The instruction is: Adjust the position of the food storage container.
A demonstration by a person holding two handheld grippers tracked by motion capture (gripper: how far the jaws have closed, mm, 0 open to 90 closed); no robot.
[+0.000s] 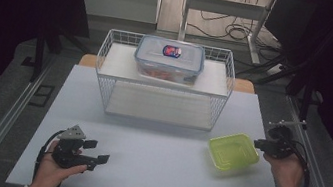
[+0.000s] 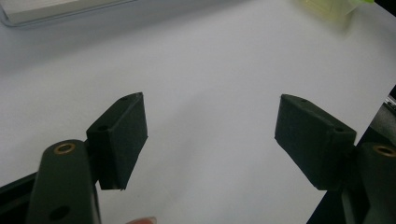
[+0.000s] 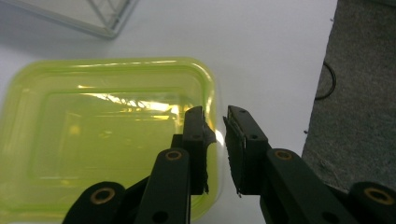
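Observation:
A yellow-green plastic container [image 1: 233, 151] lies on the white table at the right; it has no lid. In the right gripper view the container [image 3: 102, 140] is seen from close up. My right gripper [image 1: 260, 145] is at its right edge. One jaw of that gripper [image 3: 215, 126] stands inside the container's wall and the other outside, closed narrow on the rim. My left gripper [image 1: 97, 151] rests low at the front left with its jaws wide apart. The left gripper [image 2: 210, 135] has bare table between its pads.
A white wire rack [image 1: 106, 43] stands at the back middle, with a clear lidded box [image 1: 170, 58] on its top shelf. The table's right edge [image 3: 322, 93] runs close beside my right gripper, with grey floor beyond. Open white tabletop [image 1: 156, 147] lies between the two hands.

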